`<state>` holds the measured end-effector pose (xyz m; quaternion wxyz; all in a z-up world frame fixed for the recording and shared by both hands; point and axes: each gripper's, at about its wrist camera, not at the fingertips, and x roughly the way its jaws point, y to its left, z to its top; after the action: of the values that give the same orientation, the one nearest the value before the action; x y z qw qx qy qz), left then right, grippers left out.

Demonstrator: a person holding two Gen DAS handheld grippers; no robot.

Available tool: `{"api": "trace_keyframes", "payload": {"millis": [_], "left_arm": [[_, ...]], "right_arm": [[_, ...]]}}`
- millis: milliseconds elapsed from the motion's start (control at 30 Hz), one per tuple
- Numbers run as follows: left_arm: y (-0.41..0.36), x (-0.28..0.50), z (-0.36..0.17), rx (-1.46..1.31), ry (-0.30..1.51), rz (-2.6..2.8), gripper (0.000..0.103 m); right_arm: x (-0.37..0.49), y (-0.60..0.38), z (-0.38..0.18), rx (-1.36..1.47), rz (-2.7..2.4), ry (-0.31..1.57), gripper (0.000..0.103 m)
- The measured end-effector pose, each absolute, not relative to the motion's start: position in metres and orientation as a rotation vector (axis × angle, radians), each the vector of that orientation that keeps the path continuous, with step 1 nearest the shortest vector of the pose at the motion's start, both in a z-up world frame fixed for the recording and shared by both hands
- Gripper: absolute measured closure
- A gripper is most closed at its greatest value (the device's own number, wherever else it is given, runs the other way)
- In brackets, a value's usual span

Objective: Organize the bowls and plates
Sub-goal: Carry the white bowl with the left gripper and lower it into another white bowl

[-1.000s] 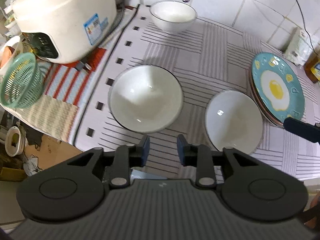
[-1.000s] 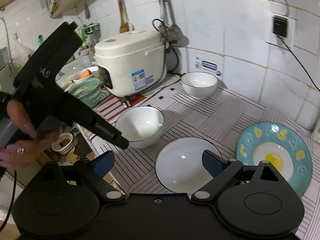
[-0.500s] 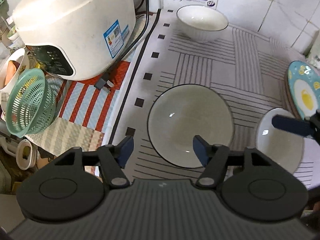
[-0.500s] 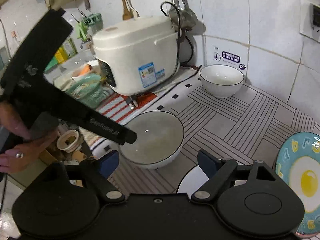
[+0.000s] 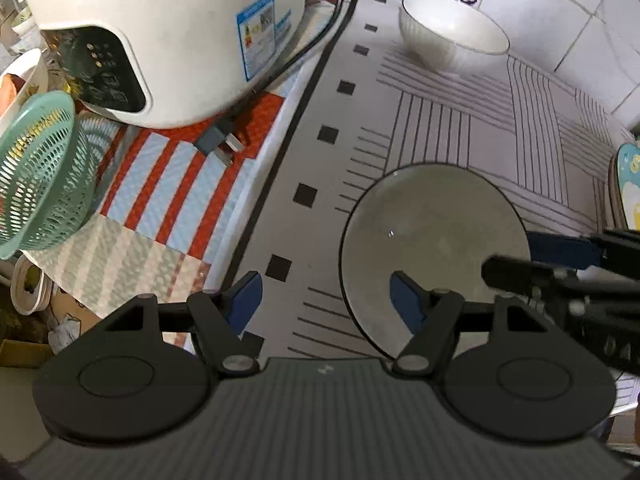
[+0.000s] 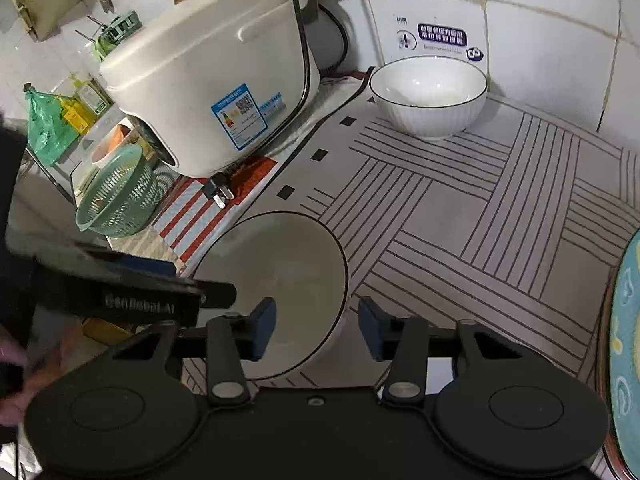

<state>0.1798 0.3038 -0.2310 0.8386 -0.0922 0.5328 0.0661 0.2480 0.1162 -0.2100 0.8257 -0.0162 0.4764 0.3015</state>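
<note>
Blue-padded and spread wide, the left hand-held gripper point(image 5: 326, 300) grips nothing; its right pad hangs over the near rim of the wide white bowl with a thin dark rim point(image 5: 434, 248), which sits near the front edge of the table point(image 6: 460, 216) on its line-patterned mat. Whether that pad touches the rim cannot be told. The right hand-held gripper point(image 6: 316, 330) is also open, straddling the same bowl's point(image 6: 276, 280) right rim, holding nothing. A ribbed white bowl point(image 6: 430, 96) stands at the back edge by the tiled wall. "GenRobot.AI" reads on the left tool's arm; the white rice cooker point(image 6: 208, 92) carries a blue label, its print unreadable.
</note>
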Motion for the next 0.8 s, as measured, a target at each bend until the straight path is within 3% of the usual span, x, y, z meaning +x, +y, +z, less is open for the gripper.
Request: {"api": "trace_keyframes", "payload": {"millis": [67,133,200,400,800], "left_arm": [[0.302,0.181,-0.235,-0.208,1.136,0.127,0.047],[0.3,0.184,-0.238,-0.231,1.165,0.124,0.081],[0.301,0.186,-0.239,-0.296,1.2,0.135,0.091],[0.281,0.181,-0.221,-0.208,1.186,0.149,0.093],[0.251,0.149,-0.162,-0.203,1.129,0.101,0.094]], "right_arm": [[0.254,0.118,-0.215,-0.021,0.624,1.048,0.068],[0.257,0.119,-0.219,-0.03,0.596,1.062,0.079],[0.26,0.118,-0.222,-0.029,0.584,1.066,0.087],[0.259,0.113,-0.217,-0.008,0.576,1.081,0.089],[0.222,0.079,-0.153,0.022,0.586,1.0,0.088]]}}
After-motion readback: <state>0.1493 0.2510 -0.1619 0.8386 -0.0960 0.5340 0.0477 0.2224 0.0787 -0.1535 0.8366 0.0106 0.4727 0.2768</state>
